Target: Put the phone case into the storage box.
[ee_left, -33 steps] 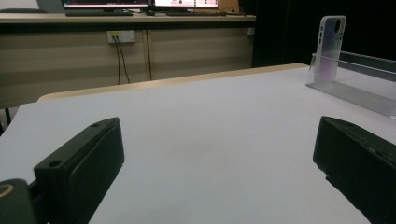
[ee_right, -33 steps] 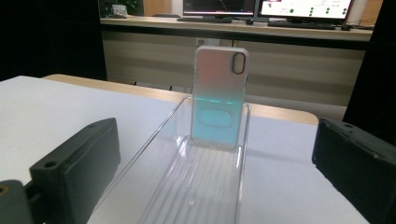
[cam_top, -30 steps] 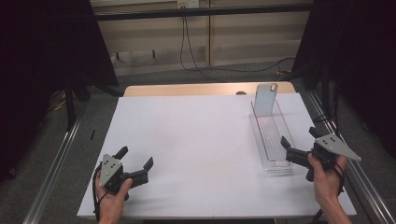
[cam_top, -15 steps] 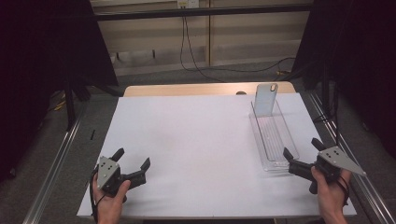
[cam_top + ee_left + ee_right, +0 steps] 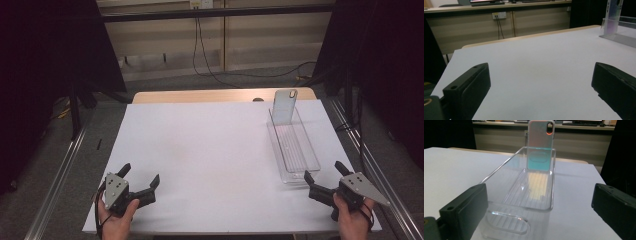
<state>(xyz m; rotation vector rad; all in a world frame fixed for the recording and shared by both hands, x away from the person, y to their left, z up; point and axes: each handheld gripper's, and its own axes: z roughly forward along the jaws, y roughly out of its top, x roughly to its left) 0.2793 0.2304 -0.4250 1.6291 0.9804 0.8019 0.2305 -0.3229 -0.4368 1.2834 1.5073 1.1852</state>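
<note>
A white tabletop [image 5: 210, 165] with a pale wooden far edge stood on grey carpet [image 5: 210, 80]. Beyond it ran a beige panelled wall [image 5: 165, 40] with a socket [image 5: 201, 4] and hanging black cables [image 5: 202, 45]. Dark curtains [image 5: 45, 60] flanked both sides.

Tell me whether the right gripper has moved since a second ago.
Yes. In the high view the right gripper has drawn back toward the person, from beside the clear tray to just past its near end.
</note>
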